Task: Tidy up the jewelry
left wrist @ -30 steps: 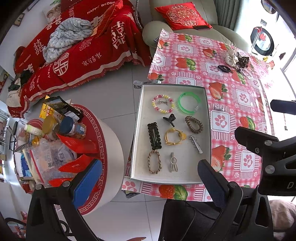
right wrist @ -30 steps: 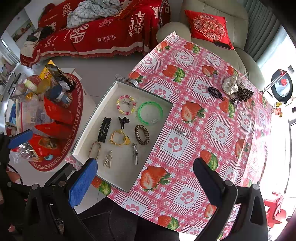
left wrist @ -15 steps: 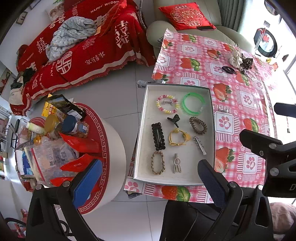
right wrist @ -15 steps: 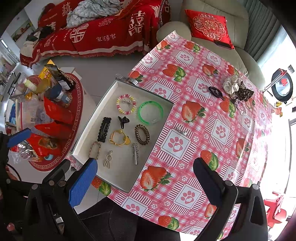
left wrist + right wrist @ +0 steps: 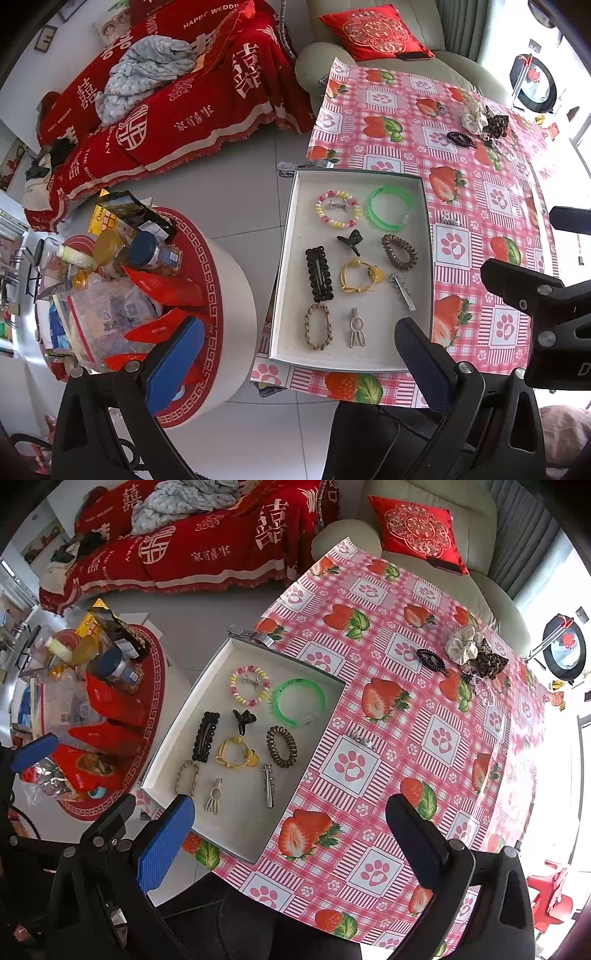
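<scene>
Far left there's a round side table [image 5: 236, 295] piled with snack jars and red packets, nothing to do with the job. Next over, the left gripper [image 5: 295, 358] hangs up in the air with its jaws spread wide and nothing between them, sitting above the near edge of the tray [image 5: 288, 258]. The tray is a shallow white box at the left edge of the strawberry tablecloth [image 5: 424, 775].

Inside it, from the left: a black rhinestone clip [image 5: 319, 274] with a braided bracelet [image 5: 317, 326] below it. Then a pastel bead bracelet [image 5: 338, 209] at the top, a small black claw clip [image 5: 350, 240], a yellow hair tie [image 5: 360, 278] and a silver clip [image 5: 357, 328]. Then a green bangle [image 5: 391, 208], a brown coil tie [image 5: 399, 252] and a silver toothed clip [image 5: 402, 291].

Right gripper [image 5: 291, 830] is also gaping wide and carrying nothing, hovering over the tray's near corner and the cloth.

Further right, 1 small silver piece [image 5: 361, 738] lies on the cloth just beside the tray. At the far end, well apart, sit a black coil tie [image 5: 430, 659], a cream scrunchie [image 5: 461, 646] and a leopard scrunchie [image 5: 489, 661].
</scene>
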The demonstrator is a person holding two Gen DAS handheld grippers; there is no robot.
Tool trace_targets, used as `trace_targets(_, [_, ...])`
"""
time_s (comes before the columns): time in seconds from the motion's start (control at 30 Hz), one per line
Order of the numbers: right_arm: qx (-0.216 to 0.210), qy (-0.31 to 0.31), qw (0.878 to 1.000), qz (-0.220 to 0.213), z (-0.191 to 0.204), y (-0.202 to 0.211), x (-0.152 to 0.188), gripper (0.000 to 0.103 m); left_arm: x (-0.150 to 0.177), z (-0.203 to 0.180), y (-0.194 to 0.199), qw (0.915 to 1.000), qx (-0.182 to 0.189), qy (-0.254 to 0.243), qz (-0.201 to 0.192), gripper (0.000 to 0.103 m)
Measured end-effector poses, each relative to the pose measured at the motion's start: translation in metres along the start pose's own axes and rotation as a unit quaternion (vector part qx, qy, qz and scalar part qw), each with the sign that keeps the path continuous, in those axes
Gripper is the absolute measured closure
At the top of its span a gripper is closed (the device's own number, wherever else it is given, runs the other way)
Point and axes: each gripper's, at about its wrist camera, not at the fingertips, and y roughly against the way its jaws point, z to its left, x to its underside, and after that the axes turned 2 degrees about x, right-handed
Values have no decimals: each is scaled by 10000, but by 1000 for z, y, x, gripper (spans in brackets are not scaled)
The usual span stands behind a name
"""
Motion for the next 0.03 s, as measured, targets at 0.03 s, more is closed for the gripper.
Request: trace_targets(0.03, [-5, 1, 10000, 1, 0, 0, 0, 0, 0, 0, 0, 10000, -1, -2, 24, 0])
